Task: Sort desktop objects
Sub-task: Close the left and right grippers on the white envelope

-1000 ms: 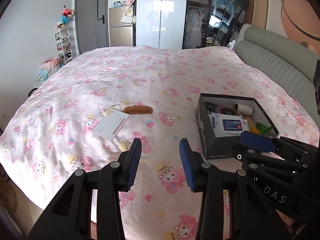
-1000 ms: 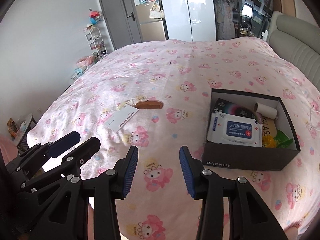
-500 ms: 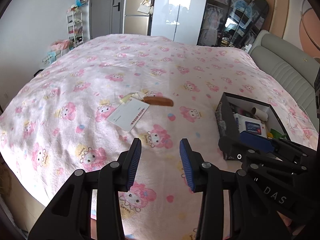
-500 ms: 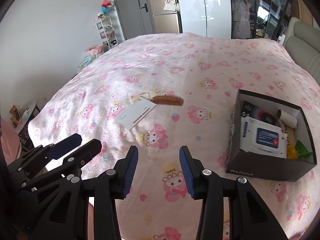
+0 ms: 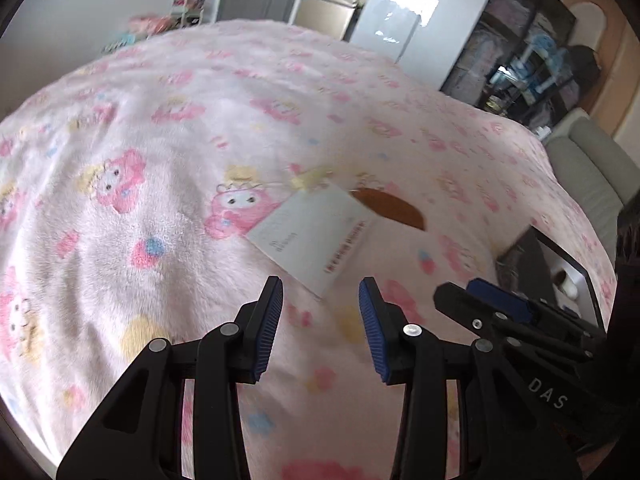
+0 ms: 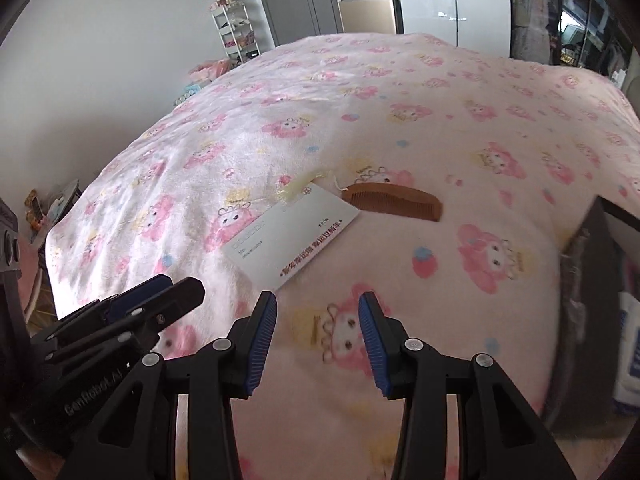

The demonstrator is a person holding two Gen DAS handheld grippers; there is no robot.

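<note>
Both grippers, left (image 5: 320, 312) and right (image 6: 318, 328), gape empty; flat white envelope (image 6: 292, 236) slants lower-left to upper-right, toothed wooden comb (image 6: 394, 201) beside it.

Fleecy cloth blanket (image 6: 400, 92), matt paper envelope (image 6: 292, 236) (wooden comb (image 6: 394, 201) beside)

Open bed cover (image 6: 400, 92) is left free around the envelope (image 6: 292, 236) and the touching comb (image 6: 394, 202), while the right side is blocked by the dark box (image 6: 580, 300).
</note>
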